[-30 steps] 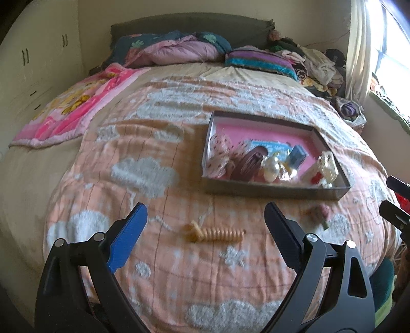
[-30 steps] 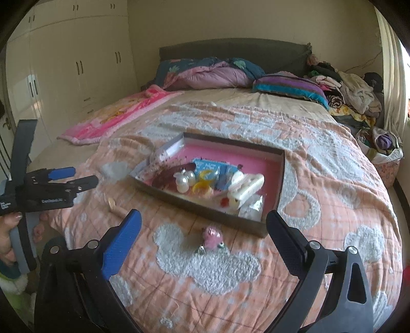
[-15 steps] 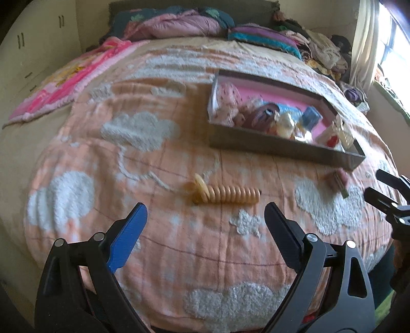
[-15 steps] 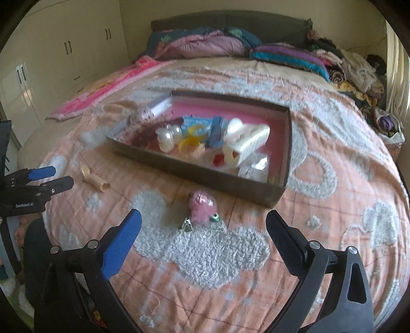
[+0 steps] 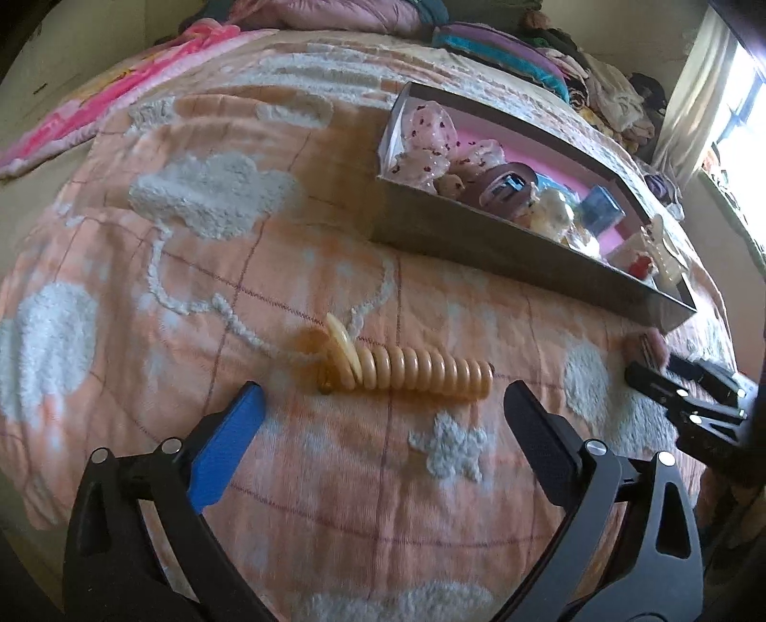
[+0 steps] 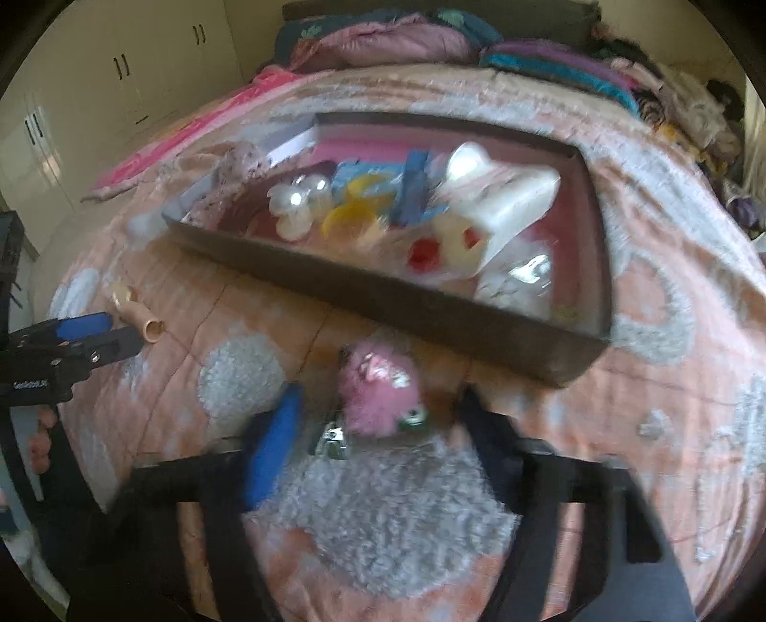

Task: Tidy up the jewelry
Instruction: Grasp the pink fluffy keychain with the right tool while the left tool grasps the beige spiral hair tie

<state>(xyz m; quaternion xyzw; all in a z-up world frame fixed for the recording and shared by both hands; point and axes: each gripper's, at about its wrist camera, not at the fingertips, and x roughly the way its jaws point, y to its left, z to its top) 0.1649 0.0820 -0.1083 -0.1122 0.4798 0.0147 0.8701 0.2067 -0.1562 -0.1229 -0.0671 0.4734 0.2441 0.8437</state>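
A beige spiral hair tie (image 5: 407, 373) lies on the peach bedspread, just ahead of my left gripper (image 5: 383, 402), whose jaws are opening wide with nothing between them. A pink fuzzy hair clip (image 6: 378, 392) sits between the jaws of my right gripper (image 6: 383, 416). These jaws are closing, and a gap shows on both sides of the clip. Beyond both lies the dark tray (image 6: 383, 296) with a pink floor, holding several small accessories. In the right wrist view, the left gripper (image 6: 91, 335) shows at the left edge beside the spiral hair tie (image 6: 139, 316).
Pillows and a folded quilt (image 6: 383, 43) lie at the head of the bed. A pink blanket (image 5: 95, 110) covers the far left side. Piled clothes (image 5: 617, 100) sit by the curtained window on the right. White wardrobes (image 6: 119, 72) stand on the left.
Both grippers have sunk toward the bedspread. The right jaws have narrowed around the pink fuzzy clip. The left gripper has come close to the spiral hair tie, still wide.
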